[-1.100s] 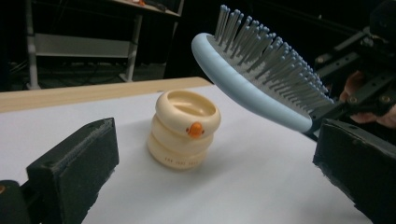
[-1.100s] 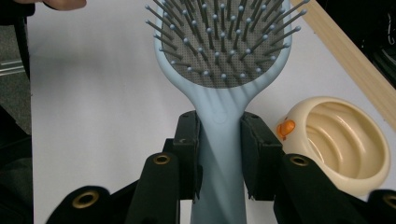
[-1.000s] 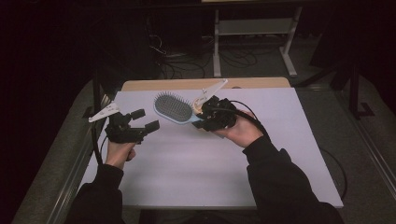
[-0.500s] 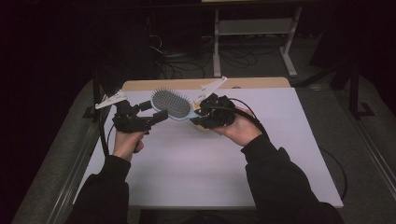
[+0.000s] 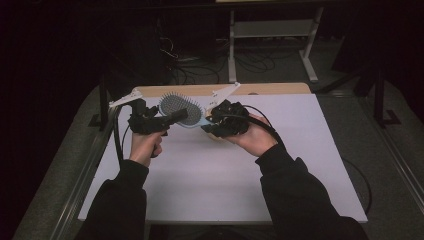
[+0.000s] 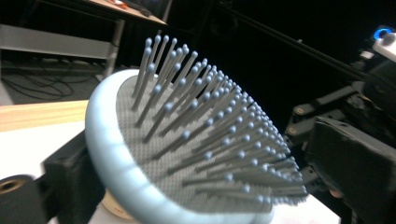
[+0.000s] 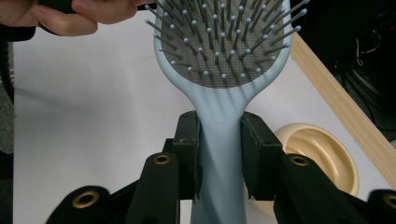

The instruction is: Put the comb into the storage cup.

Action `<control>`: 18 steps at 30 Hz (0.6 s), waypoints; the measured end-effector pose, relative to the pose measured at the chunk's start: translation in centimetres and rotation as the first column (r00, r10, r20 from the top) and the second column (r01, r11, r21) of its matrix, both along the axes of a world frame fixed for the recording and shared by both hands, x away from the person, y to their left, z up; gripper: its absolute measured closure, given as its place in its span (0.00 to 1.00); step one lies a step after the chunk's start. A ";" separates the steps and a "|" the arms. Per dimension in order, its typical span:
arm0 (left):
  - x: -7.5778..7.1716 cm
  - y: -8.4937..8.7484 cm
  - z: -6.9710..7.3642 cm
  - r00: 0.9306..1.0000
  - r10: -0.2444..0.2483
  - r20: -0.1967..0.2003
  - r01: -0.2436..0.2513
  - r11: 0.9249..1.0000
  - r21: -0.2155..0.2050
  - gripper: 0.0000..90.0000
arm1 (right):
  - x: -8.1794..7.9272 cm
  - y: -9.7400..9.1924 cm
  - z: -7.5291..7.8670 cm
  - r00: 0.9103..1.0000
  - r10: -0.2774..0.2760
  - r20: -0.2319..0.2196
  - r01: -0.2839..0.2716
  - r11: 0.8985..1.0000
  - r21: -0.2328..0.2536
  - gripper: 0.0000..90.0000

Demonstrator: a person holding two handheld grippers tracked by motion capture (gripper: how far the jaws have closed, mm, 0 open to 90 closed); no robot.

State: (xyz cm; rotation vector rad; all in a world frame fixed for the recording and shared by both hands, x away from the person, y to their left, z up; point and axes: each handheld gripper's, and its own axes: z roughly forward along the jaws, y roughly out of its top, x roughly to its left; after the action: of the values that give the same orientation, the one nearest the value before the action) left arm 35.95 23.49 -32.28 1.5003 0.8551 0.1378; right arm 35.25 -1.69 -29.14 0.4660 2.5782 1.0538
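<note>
**Right gripper view: brush handle clamped in the right claw**

Right gripper view shows the right claw [image 7: 219, 154] pressed together on the pale blue handle of the hairbrush [image 7: 222, 70], one black jaw against each side of the handle just below the head. The bristles face the camera, and the brush is held up off the white table [image 7: 93, 130]. A cream-coloured round dish [image 7: 322, 158] lies on the table just beside the right jaw, near the wooden far edge.

From the high view, the hairbrush [image 5: 180, 109] is seen held near the far edge of the table, left of its middle, between the two claws. The right claw [image 5: 207, 121] is carried by the right hand [image 5: 250, 140]; the left claw [image 5: 181, 116] is carried by the left hand [image 5: 145, 146] and is pointed at the brush head from the left.

In the left gripper view the brush head [image 6: 187, 149] is seen very close, its bristles slanted towards the upper right. One jaw of the left claw is seen beside the pale blue rim at the lower left. The left claw's jaws have just been closing a little; no pad is seen pressed on the brush, so they are read as apart.
</note>
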 end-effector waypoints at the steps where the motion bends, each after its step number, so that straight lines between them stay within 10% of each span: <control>1: 0.0 -0.1 0.0 1.000 0.007 -0.003 -0.007 1.000 -0.001 0.10 | 0.0 0.0 0.0 1.000 -0.001 -0.001 0.001 1.000 0.001 0.76; 10: 0.3 -0.2 -0.4 0.995 0.018 -0.098 -0.033 0.987 -0.156 0.29 | 0.1 -0.2 -0.3 1.000 -0.021 0.012 0.021 1.000 0.011 0.76; 18: 0.2 -0.6 0.3 0.997 0.026 -0.078 -0.038 0.986 -0.160 0.46 | 0.3 -0.1 -0.6 0.999 -0.038 0.010 0.037 0.999 0.011 0.76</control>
State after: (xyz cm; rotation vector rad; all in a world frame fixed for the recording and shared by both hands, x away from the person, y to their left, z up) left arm 36.12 22.92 -31.95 1.3476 0.9298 0.0346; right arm 35.54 -1.81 -29.78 0.5087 2.5461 1.0556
